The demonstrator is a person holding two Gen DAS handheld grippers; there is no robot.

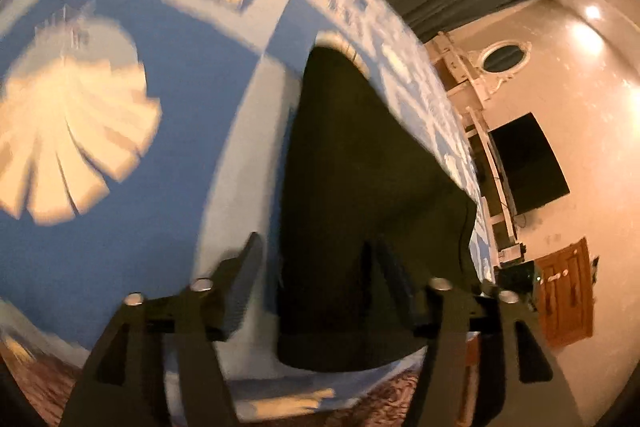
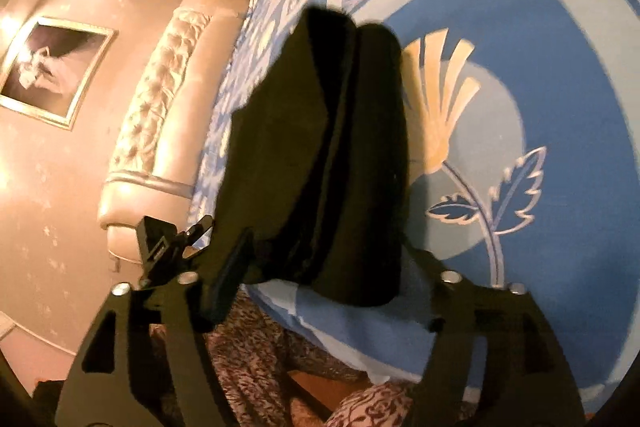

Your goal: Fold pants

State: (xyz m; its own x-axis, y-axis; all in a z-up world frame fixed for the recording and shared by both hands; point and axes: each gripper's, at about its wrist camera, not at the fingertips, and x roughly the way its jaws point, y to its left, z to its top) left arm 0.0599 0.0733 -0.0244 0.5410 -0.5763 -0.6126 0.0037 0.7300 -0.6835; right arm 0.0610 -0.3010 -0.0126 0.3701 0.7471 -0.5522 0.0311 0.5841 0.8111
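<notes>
A bed is carrying everything here, covered by a blue bedspread (image 1: pixel 192 75) printed with pale bands, cream fan shapes and outlined leaves. Warm light is glaring off the beige walls. At the head of the bed a padded, tufted headboard (image 2: pixel 160 123) is running along the mattress edge, and a framed picture (image 2: pixel 52 71) is hanging on the wall beyond it. From the left wrist view a white dresser with an oval mirror (image 1: pixel 504 57) is standing past the far side of the bed, a dark screen (image 1: pixel 528 163) is hanging on the wall near it, and a wooden door (image 1: pixel 564 291) is showing lower down. A patterned brown carpet (image 2: pixel 256 359) is lying below the near edge of the bed.

The black pants (image 2: pixel 320 163) are lying on the bedspread as a long, narrow folded stack, its near end sitting close to the bed's near edge and its length running away from both cameras.

The left gripper (image 1: pixel 316 267) is holding its fingers apart over the near end of the pants (image 1: pixel 360 195), clamped on nothing. The right gripper (image 2: pixel 324 255) is likewise keeping its fingers wide apart, straddling the near end of the stack without pinching it.
</notes>
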